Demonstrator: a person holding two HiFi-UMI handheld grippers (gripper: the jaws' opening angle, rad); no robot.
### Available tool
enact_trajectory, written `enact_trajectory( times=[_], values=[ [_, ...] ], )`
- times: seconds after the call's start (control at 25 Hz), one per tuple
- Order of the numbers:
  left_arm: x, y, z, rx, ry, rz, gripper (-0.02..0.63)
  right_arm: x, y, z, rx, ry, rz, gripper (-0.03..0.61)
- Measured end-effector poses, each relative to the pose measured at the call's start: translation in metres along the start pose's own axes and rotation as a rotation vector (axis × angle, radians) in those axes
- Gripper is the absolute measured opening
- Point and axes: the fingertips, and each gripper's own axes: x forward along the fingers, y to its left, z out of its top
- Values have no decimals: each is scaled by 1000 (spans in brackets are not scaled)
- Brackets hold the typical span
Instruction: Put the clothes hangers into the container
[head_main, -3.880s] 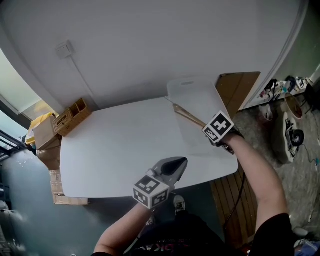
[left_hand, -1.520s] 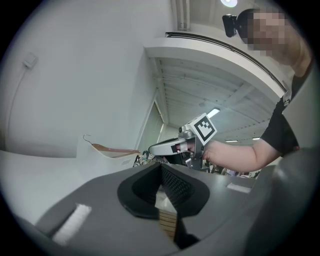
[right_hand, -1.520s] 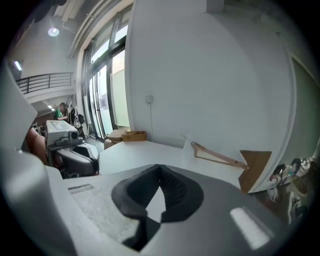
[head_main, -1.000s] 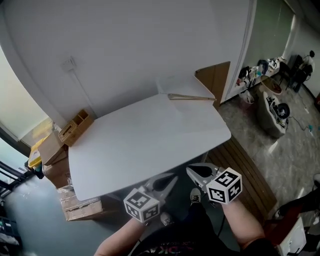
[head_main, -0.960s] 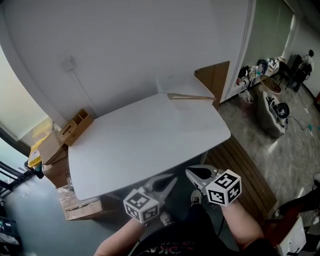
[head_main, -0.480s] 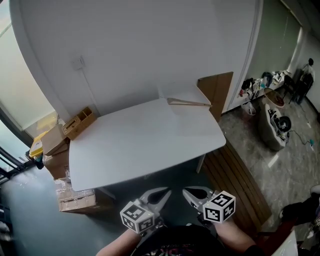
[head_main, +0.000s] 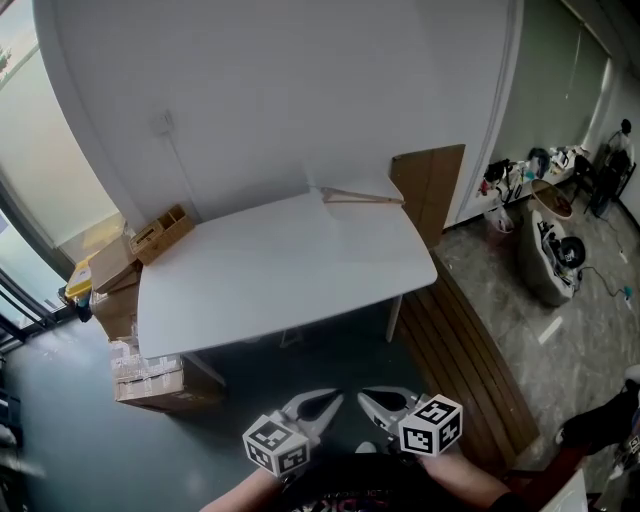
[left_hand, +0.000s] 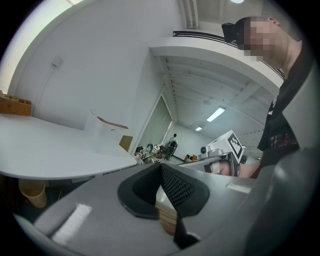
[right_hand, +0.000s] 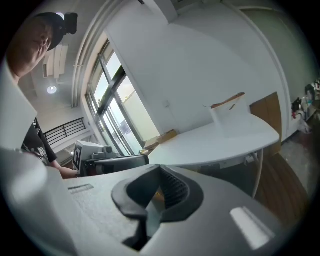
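Held low and level off the near edge of the white surface (head_main: 270, 270), the left claw (head_main: 336, 398) and right claw (head_main: 363, 396) are each pressed together, empty. The brown wooden hanger (head_main: 362, 197) rests in the translucent container (head_main: 345, 181) at its far right corner.

the left gripper (head_main: 322, 404) and the right gripper (head_main: 374, 400) are hanging side by side near the body, pointing forward, jaws closed on nothing.

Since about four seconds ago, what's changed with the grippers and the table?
Both grippers have pulled back off the table toward the person: the right gripper was at the hanger by the container, and the left gripper was over the near edge. Both are shut and empty. The hanger stays at the container on the far corner.
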Motion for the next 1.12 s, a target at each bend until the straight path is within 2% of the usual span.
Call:
enact_trajectory(
  times=[0.32,1.12],
  values=[
    [3,-38,-16,20,6,9,3,-24,8,-14,-20,2,32,2],
    [27,-55,-15,55,30,-61,3,-46,-5,-21,-12,-11,-8,0]
  ],
)
